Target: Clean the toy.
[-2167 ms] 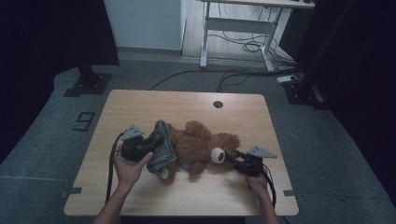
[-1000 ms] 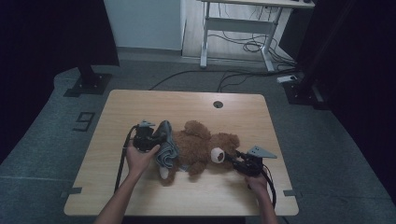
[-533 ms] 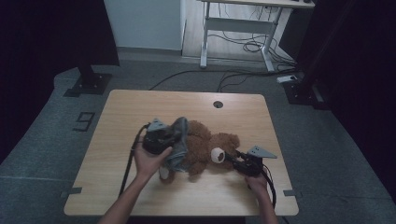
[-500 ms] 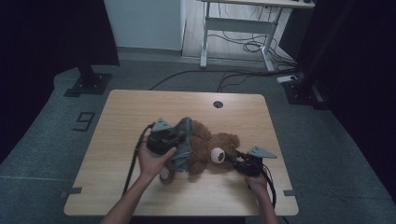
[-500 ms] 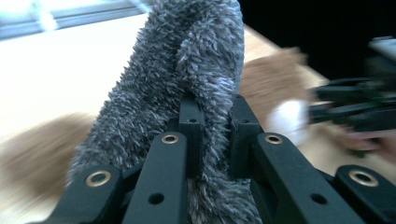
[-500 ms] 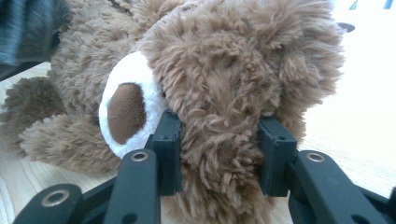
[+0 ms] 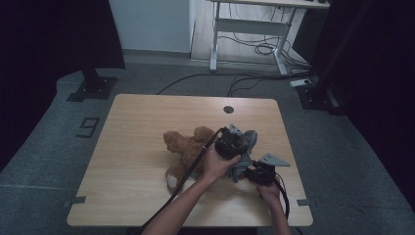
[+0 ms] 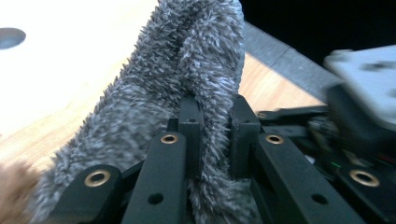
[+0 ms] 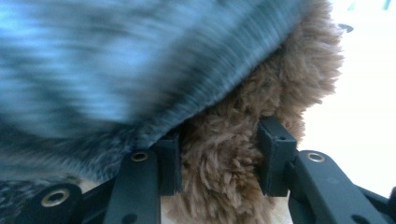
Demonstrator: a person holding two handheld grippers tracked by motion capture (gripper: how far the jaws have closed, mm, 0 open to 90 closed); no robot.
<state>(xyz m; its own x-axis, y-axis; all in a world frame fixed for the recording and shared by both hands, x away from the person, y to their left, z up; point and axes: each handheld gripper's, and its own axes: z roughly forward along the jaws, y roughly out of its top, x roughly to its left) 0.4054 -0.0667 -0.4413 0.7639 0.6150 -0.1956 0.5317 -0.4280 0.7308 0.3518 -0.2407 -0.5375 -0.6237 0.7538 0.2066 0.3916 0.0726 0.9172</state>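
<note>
Figure: a brown teddy bear (image 7: 188, 149) lies on the wooden table (image 7: 147, 122), its long axis running roughly from left to right across the high view, legs toward the left with a pale foot sole at the near-left, head end toward the right under the grippers. The left gripper (image 7: 234, 142), jaws nearly pressed together, pinches a fold of grey fuzzy cloth (image 8: 187, 84) and holds it over the bear's head end, crossing above the toy. The right gripper (image 7: 257, 174) rests at the near-right of the table, its jaws [no point given] clamped on a tuft of the bear's brown fur, seen in the right gripper view with the grey cloth draped just above. Judged from this layout, the cloth is carried over the head but not yet settled; the body and legs lie bare. Pulling the cloth down, seating it and letting go appear to remain
</note>
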